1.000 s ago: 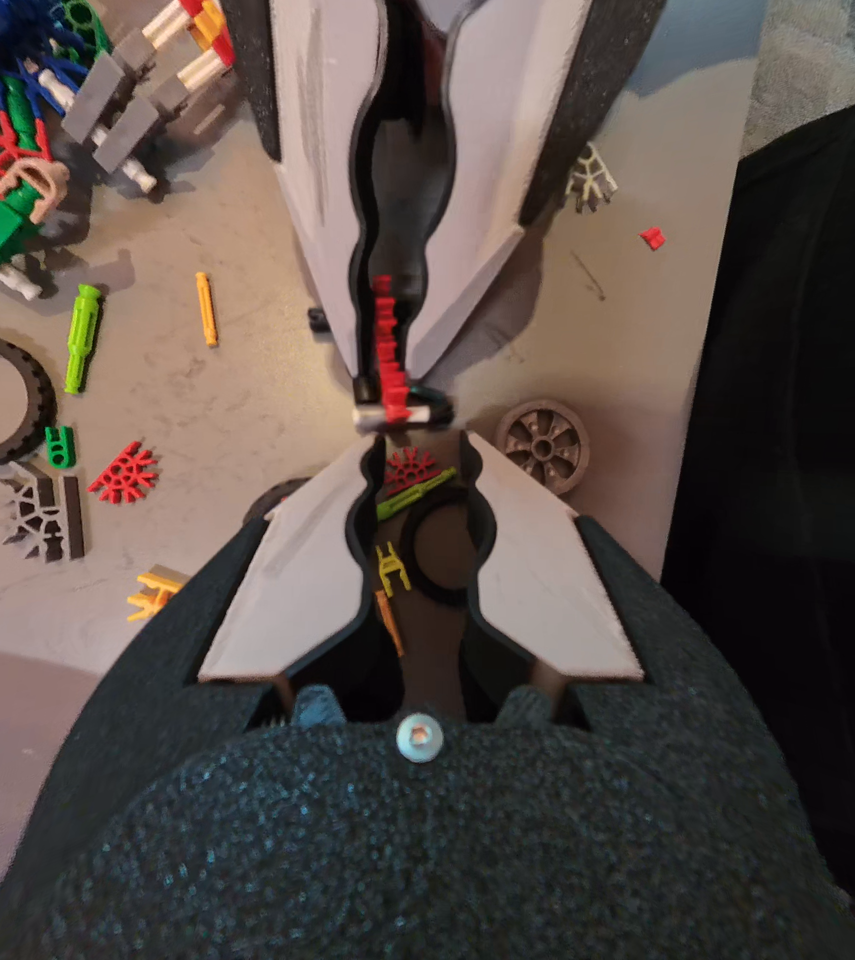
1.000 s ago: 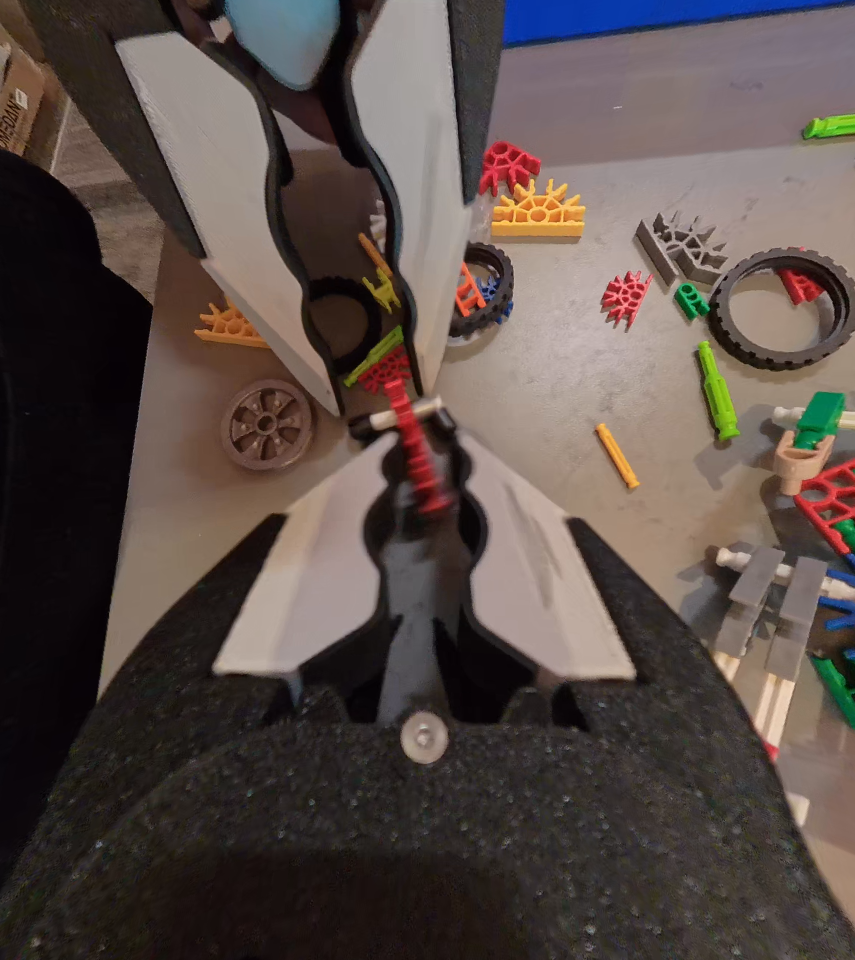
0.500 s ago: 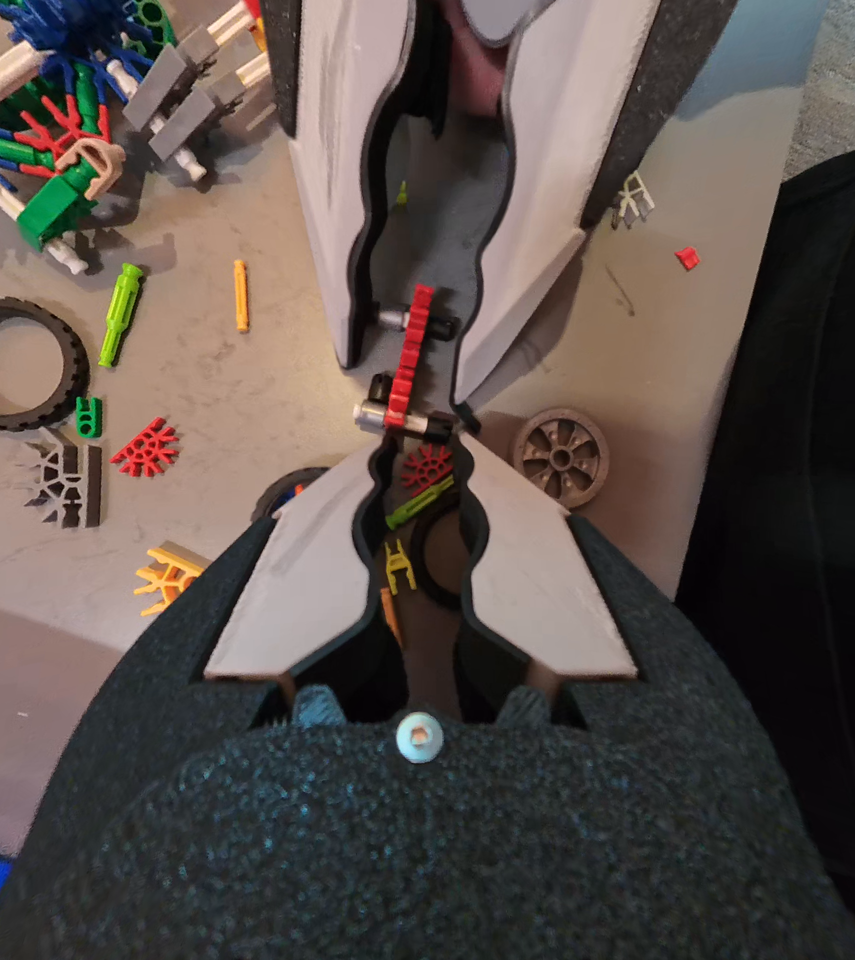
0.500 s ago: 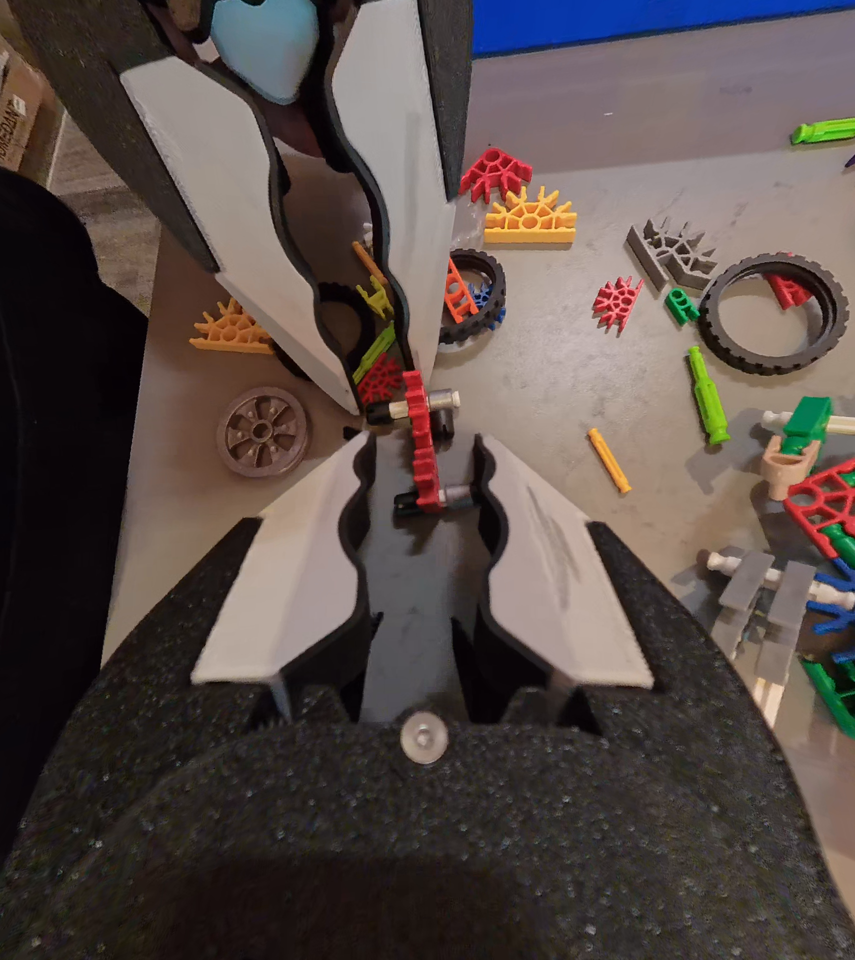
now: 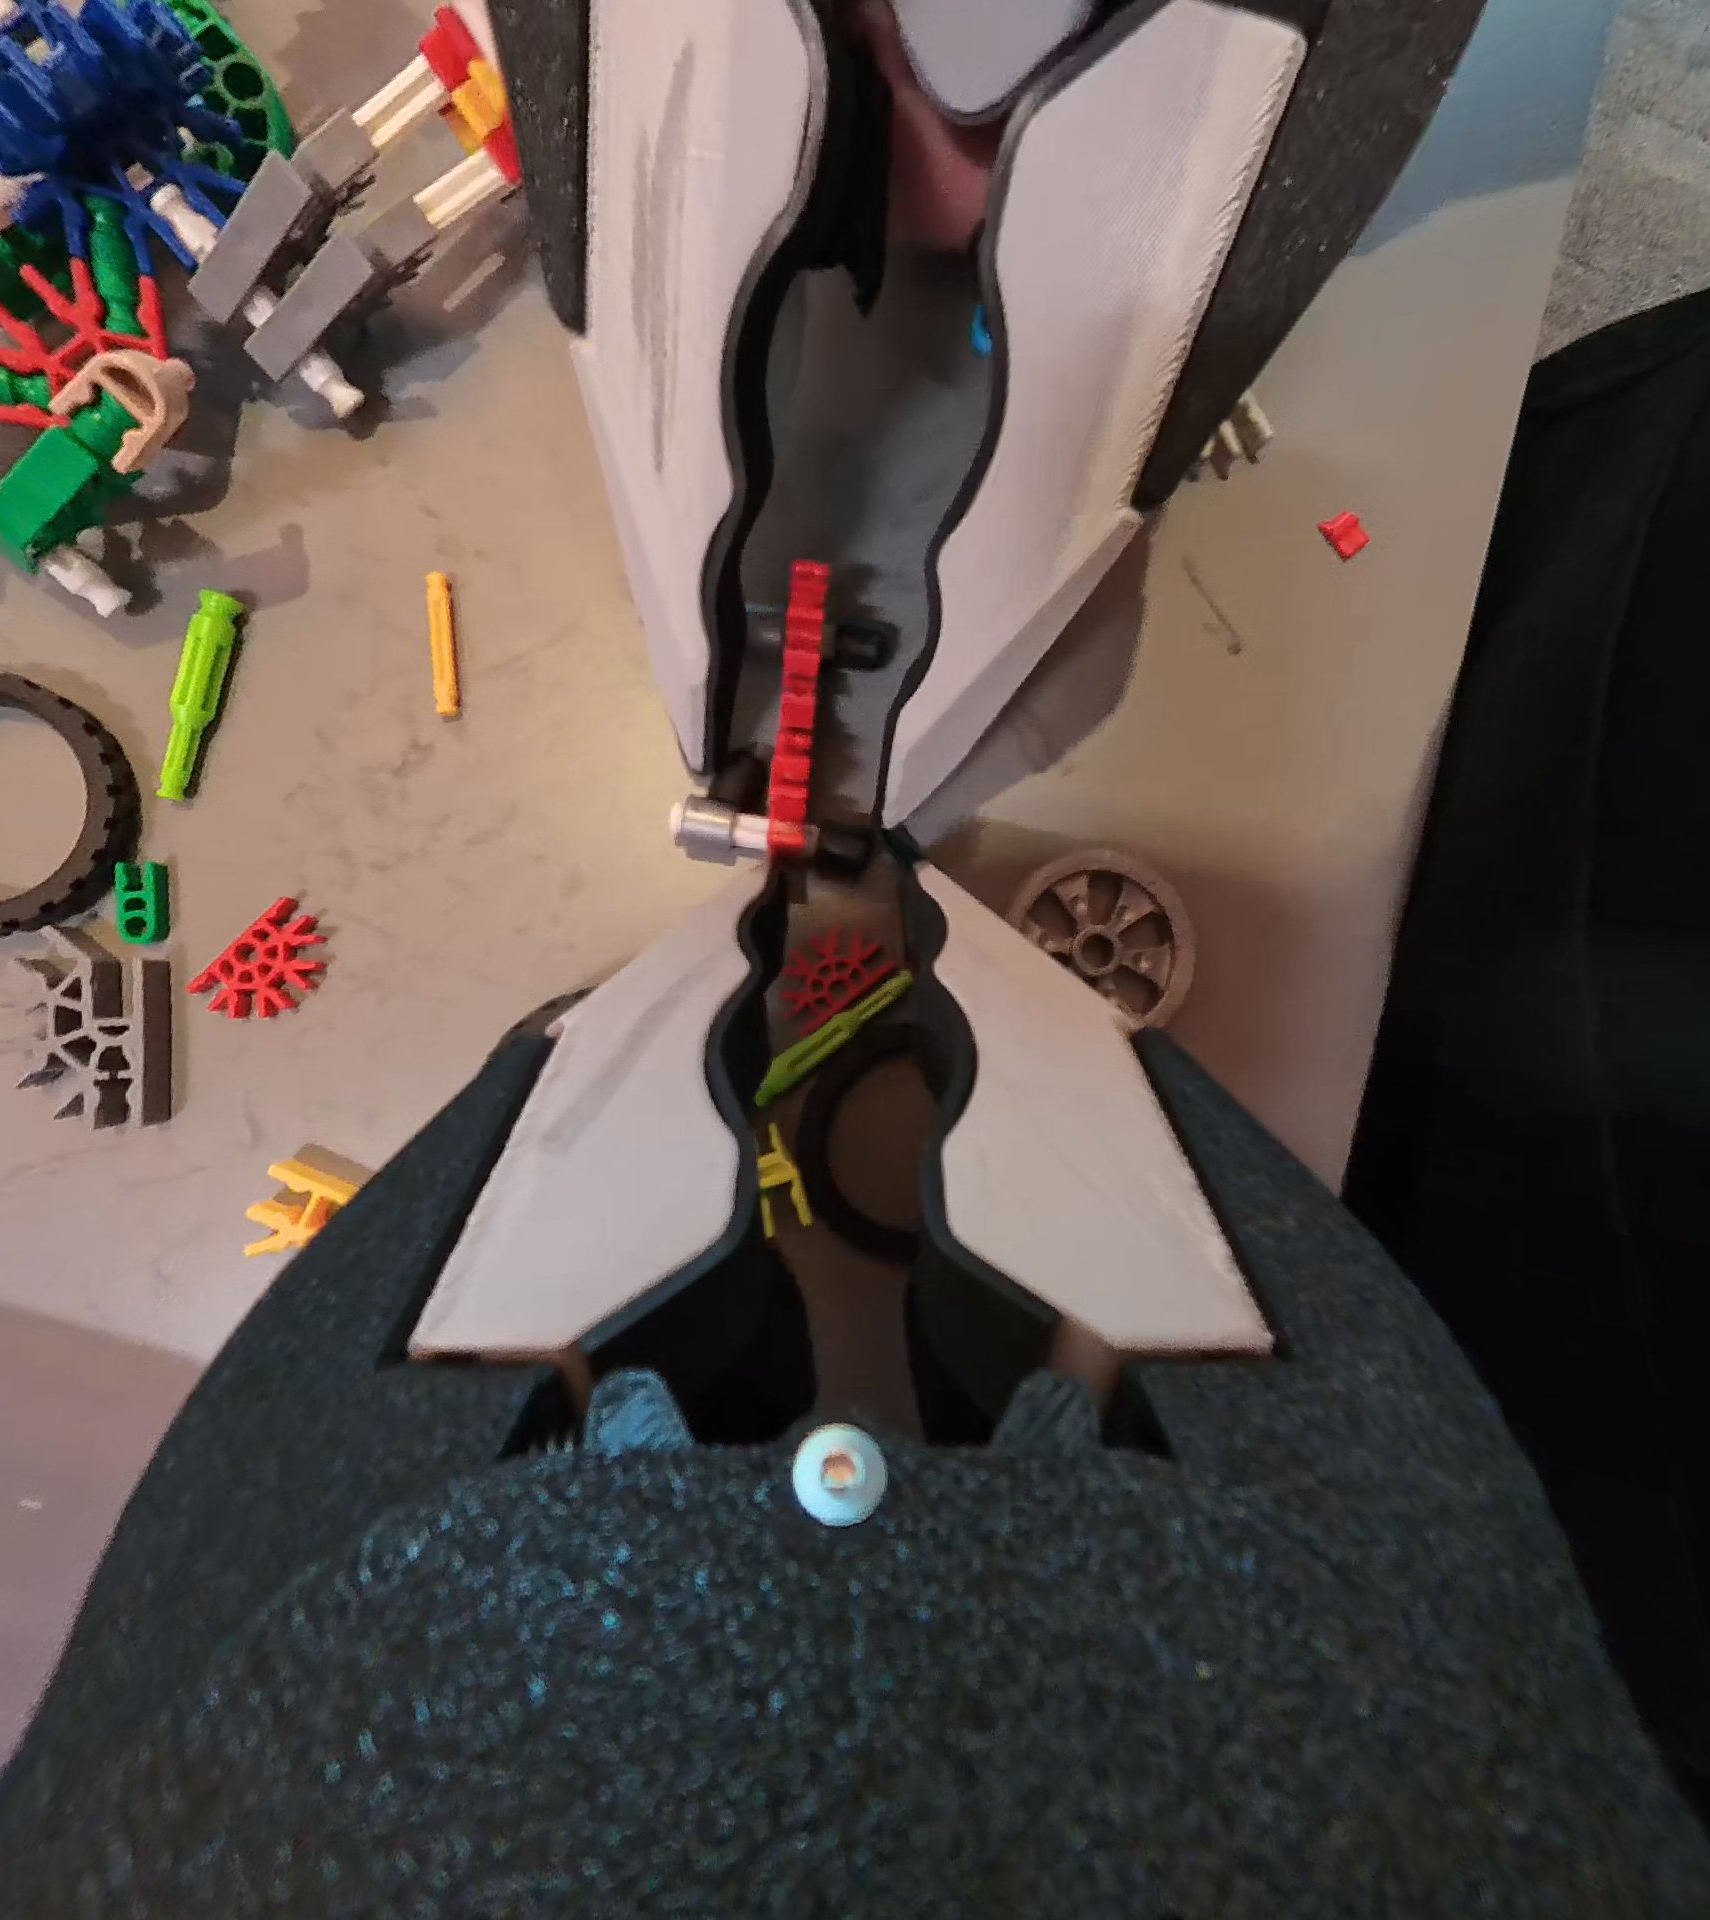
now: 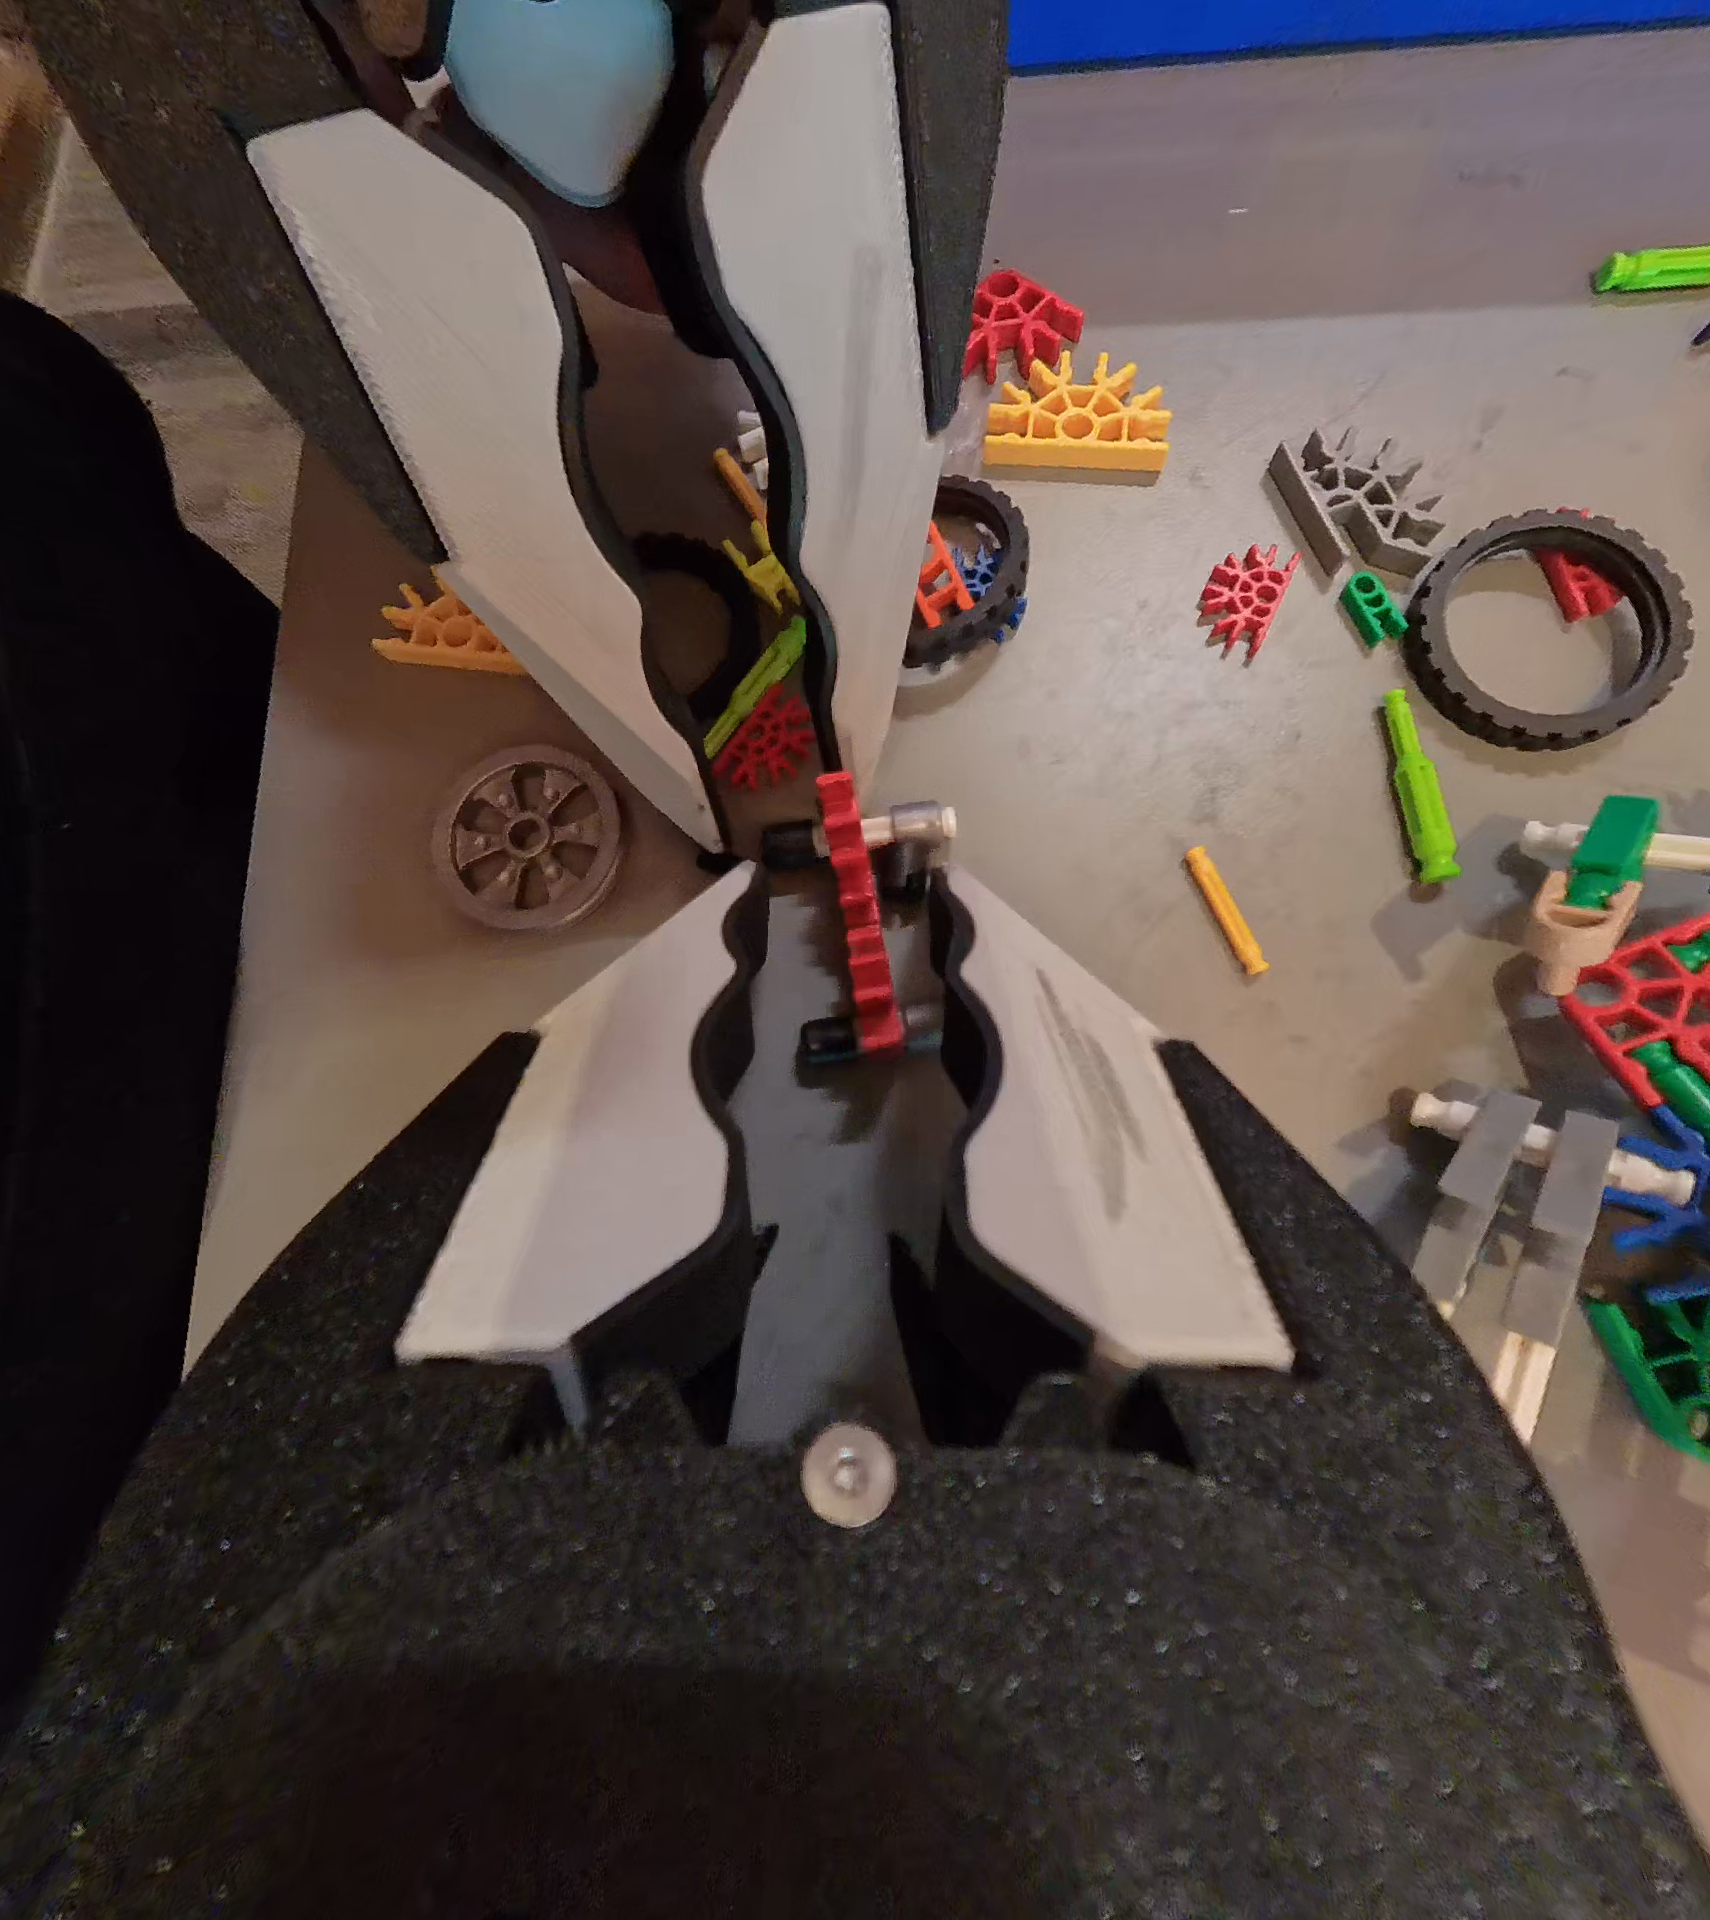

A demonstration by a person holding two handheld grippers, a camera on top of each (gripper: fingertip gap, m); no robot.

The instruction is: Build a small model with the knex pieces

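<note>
A red toothed connector (image 5: 797, 707) stands edge-on with two short rods through it. My two grippers meet tip to tip over the grey table (image 5: 518, 935). My left gripper (image 5: 835, 883) pinches the black end of the near rod (image 5: 726, 834) at its fingertips. In the right wrist view the left gripper (image 6: 789, 810) comes down from the top. My right gripper (image 6: 846, 883) is open, and the red connector (image 6: 856, 925) and the second rod (image 6: 830, 1037) sit loose between its fingers. The right gripper also shows in the left wrist view (image 5: 799, 800).
A grey wheel hub (image 5: 1100, 951) lies near the table's edge, with a person's dark clothing (image 5: 1609, 1039) beyond. Black tyres (image 6: 1547, 629), a green rod (image 6: 1417, 790), an orange rod (image 6: 1225, 909) and loose connectors lie about. A built blue, green and red assembly (image 6: 1682, 1039) stands to the side. Left and right tips are no more than a few centimetres apart.
One second ago my right gripper was shut on the red connector. It opened and stays open, with its fingers now slightly closer around the piece. The left gripper kept its hold.
</note>
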